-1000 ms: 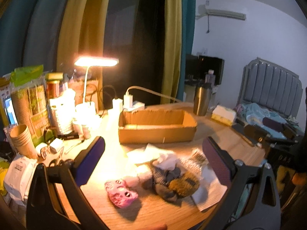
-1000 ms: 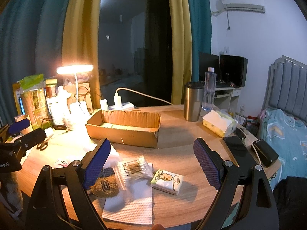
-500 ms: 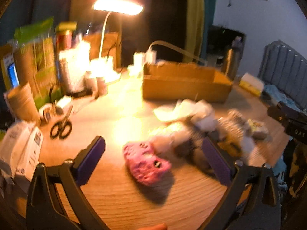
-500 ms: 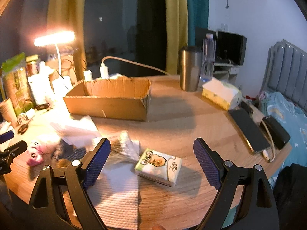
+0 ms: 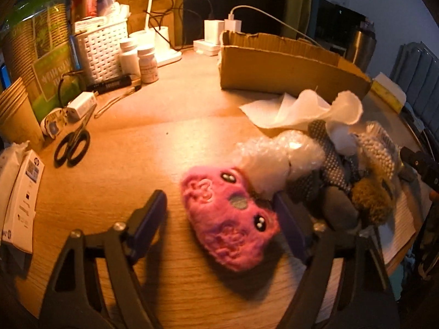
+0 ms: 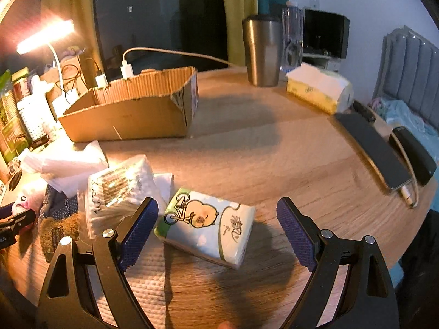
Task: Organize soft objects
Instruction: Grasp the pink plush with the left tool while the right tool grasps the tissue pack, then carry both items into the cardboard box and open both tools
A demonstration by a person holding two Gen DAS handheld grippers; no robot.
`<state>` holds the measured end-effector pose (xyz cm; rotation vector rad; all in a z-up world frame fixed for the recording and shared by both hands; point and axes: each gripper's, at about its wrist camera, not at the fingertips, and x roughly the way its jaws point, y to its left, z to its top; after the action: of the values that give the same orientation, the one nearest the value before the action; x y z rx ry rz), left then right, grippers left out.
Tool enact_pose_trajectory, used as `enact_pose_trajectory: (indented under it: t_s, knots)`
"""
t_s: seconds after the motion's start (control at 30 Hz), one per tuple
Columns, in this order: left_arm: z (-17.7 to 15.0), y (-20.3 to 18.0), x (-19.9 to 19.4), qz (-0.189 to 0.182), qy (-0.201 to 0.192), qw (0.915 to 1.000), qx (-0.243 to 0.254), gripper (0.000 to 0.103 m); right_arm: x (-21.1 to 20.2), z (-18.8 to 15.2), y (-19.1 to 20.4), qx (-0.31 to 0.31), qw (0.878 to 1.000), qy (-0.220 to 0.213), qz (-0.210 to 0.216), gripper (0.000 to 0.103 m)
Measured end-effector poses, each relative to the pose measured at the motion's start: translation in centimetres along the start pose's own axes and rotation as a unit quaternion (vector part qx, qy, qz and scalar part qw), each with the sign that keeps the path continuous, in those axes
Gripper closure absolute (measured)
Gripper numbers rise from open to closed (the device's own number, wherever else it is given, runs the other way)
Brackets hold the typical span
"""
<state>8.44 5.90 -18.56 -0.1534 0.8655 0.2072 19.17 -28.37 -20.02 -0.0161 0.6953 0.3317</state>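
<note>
A pink plush toy [image 5: 227,219] lies on the wooden table [image 5: 115,192] between the fingers of my left gripper [image 5: 219,224]. Its jaws are closing; the left pad stands clear of the toy and the right pad is close against it. Beside the toy sits a pile: bubble wrap [image 5: 274,159], a grey dotted cloth [image 5: 332,159], a brown fuzzy piece [image 5: 370,200] and white tissue [image 5: 301,107]. My right gripper [image 6: 218,230] is open and low over a cartoon-printed tissue pack [image 6: 208,224], which sits between its fingers. An open cardboard box [image 6: 131,115] stands behind.
Scissors [image 5: 72,148], a white basket [image 5: 101,49], pill bottles [image 5: 148,63] and paper cups [image 5: 13,115] crowd the left side. A bag of cotton swabs [image 6: 120,183] lies by the pack. A steel tumbler [image 6: 263,52], yellow tissue pack [image 6: 318,87] and phone [image 6: 376,150] sit at right.
Both grippers have dropped and tilted toward the table. The left one now straddles the pink toy with narrower jaws. The right one has come down around the tissue pack.
</note>
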Motion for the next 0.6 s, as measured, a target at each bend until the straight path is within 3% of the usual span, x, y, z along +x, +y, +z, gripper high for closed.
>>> enact_pose_trajectory:
  t_s: [0.07,0.2,0.23,0.27,0.33,0.6]
  knots:
    - [0.0,-0.2,0.1,0.001,0.001,1.0000,0.005,0.043,0.4,-0.3,0.2,0.003,1.000,0.007,0.006,0.012]
    - [-0.2,-0.5,0.1,0.004,0.003,0.9999,0.014,0.054,0.9,-0.7,0.8,-0.009,1.000,0.017,0.006,0.013]
    - [-0.2,-0.5,0.0,-0.001,0.003,0.9999,0.013,0.057,0.8,-0.7,0.8,-0.010,1.000,0.017,0.008,0.015]
    - [-0.2,-0.5,0.0,-0.003,0.003,0.9999,0.013,0.060,0.8,-0.6,0.8,-0.009,1.000,0.016,0.007,0.025]
    - [-0.2,-0.5,-0.2,-0.007,0.000,0.9999,0.014,0.065,0.7,-0.4,0.7,-0.009,1.000,0.018,0.013,0.025]
    - [0.4,-0.8,-1.9,-0.020,-0.022,0.9994,0.019,0.066,-0.9,0.8,0.2,-0.015,1.000,0.001,0.011,0.025]
